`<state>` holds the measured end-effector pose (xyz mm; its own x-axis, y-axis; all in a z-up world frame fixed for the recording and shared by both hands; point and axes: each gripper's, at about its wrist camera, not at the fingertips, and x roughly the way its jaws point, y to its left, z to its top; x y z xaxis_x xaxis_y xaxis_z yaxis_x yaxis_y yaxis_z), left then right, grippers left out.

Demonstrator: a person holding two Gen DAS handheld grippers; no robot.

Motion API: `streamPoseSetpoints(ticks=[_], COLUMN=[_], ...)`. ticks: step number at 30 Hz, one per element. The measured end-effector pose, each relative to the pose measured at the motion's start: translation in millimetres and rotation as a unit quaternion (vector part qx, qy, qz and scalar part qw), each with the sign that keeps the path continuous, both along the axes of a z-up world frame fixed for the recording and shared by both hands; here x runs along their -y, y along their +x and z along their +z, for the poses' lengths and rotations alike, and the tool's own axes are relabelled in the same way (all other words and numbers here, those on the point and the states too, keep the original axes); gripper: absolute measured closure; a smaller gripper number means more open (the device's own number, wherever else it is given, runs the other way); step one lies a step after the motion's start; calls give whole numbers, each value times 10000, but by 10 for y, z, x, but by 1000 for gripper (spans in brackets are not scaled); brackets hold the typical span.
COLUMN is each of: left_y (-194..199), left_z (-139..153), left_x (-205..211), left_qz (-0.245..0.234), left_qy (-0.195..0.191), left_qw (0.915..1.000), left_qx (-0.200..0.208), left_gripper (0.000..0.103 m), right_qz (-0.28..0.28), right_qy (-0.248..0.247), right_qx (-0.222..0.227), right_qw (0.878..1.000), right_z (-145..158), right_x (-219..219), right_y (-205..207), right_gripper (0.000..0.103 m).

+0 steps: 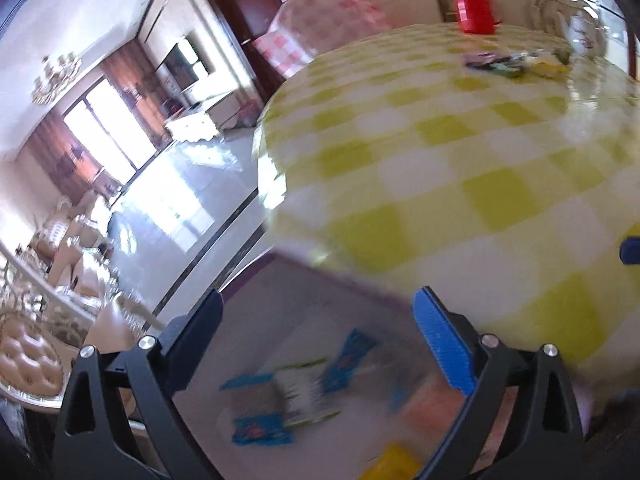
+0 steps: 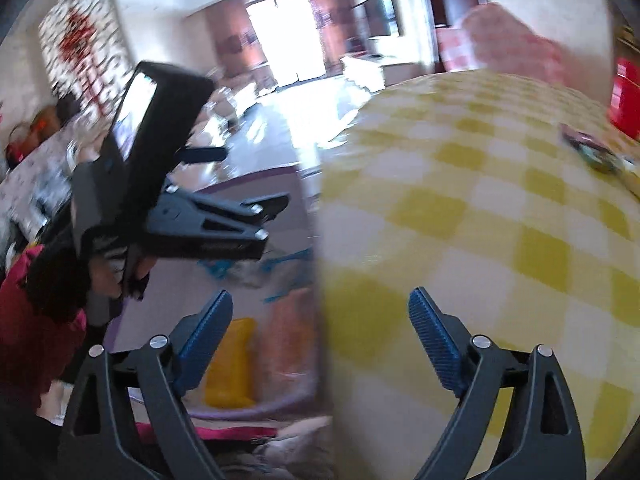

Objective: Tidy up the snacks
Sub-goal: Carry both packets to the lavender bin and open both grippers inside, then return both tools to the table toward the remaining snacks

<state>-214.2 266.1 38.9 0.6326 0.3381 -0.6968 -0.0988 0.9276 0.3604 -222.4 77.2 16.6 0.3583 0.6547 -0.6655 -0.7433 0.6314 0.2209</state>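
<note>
Left wrist: left hand-held gripper (image 1: 318, 330) spread wide, empty, above bin (image 1: 304, 304) holding blue snack packets (image 1: 260, 432), apparently a deposit step. Right wrist: right hand-held gripper (image 2: 320, 330) agape, empty; remaining snacks (image 2: 596, 154) far across tabletop (image 2: 480, 220). Next: reach, pinch one.

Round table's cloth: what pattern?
Yellow-green and white checked tablecloth, clearest in the left wrist view.

A family home's open living and dining room: a round tabletop (image 1: 460, 184) in yellow-checked cloth at 3 o'clock, a chandelier (image 1: 56, 78) and curtained glass doors (image 1: 104, 128) at 10 o'clock, a wall-mounted television (image 1: 182, 66) at 11 o'clock, glossy tiled floor (image 1: 192, 192) between.
</note>
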Motion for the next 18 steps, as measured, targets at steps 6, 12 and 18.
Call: streamPoseSetpoints(ticks=[6,12,18], left_y=[508,1224,2058], left_z=[113,26,-220], left_x=[829,1576,2164], left_qz=[-763,-1109,-1001], left_qy=[-896,-1952,-2296], left_qw=[9929,9745,9681], left_qx=[138,-6,117], left_gripper=[7,5,5], right_qz=[-1123,-2554,-3488], right_qy=[48,82,219], right_qx=[-77,-75,-483], right_qw=[9936,9668,9357], right_z=[7,11,-54], right_x=[786,1779,2548], right_y=[432,975,1742], right_gripper=[16,16,16])
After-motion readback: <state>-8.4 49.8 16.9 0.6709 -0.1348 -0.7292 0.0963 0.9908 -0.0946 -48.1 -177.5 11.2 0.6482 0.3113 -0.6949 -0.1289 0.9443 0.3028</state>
